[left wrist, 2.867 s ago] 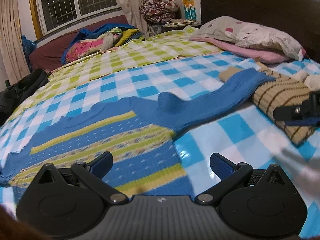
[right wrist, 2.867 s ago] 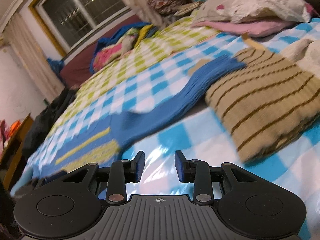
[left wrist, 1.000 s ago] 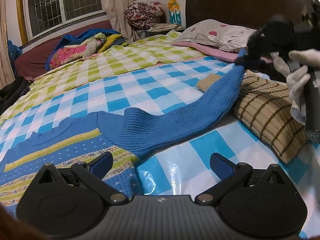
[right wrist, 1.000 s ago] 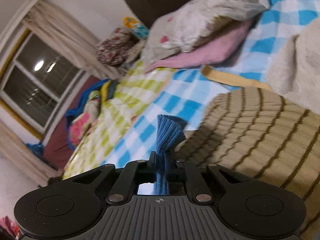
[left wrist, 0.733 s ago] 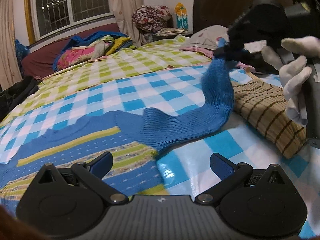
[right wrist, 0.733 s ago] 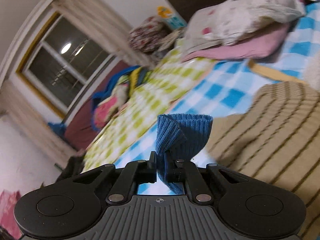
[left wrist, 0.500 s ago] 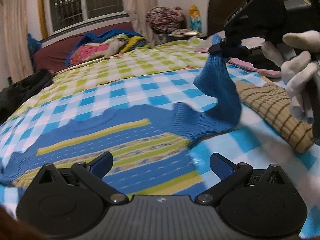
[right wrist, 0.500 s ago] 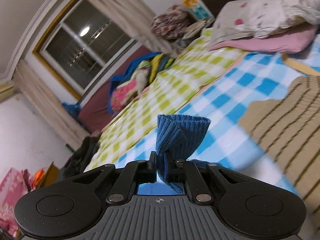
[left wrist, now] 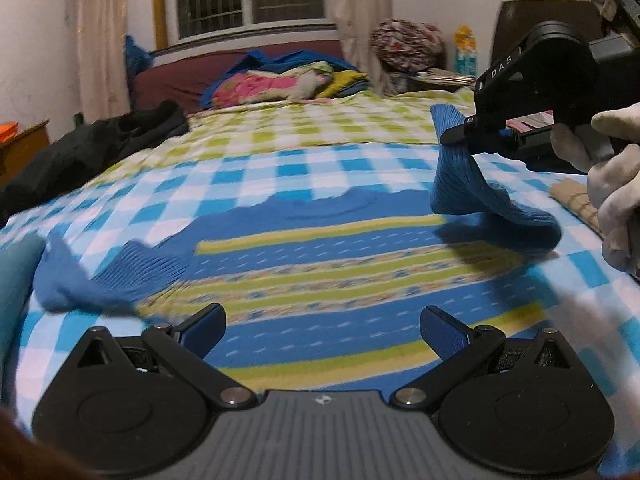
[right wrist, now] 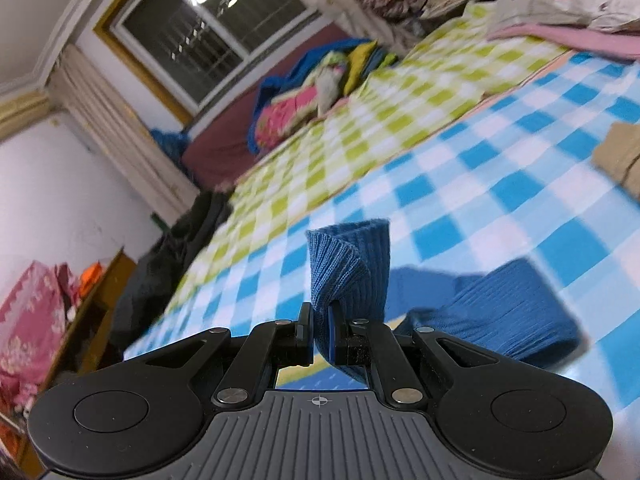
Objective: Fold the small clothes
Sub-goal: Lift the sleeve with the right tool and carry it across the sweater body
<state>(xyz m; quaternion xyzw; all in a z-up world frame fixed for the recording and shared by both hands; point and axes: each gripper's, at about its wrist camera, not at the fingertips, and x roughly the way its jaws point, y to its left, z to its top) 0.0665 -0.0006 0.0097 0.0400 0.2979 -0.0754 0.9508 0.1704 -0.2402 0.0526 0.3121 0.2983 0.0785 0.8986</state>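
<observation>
Striped sweater (left wrist: 320,280) lies flat, long axis left-right; right gripper (right wrist: 320,334) pinches its blue sleeve (right wrist: 352,264), cuff up; left gripper (left wrist: 322,330) gapes, holding nothing.

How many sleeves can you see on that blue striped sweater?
2. One sleeve is lifted at the sweater's right side, pinched by the right gripper. The other sleeve lies bunched on the bedspread at its left.

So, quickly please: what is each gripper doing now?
Left gripper: open, holding nothing.
Right gripper: closed on the blue sleeve.
</observation>
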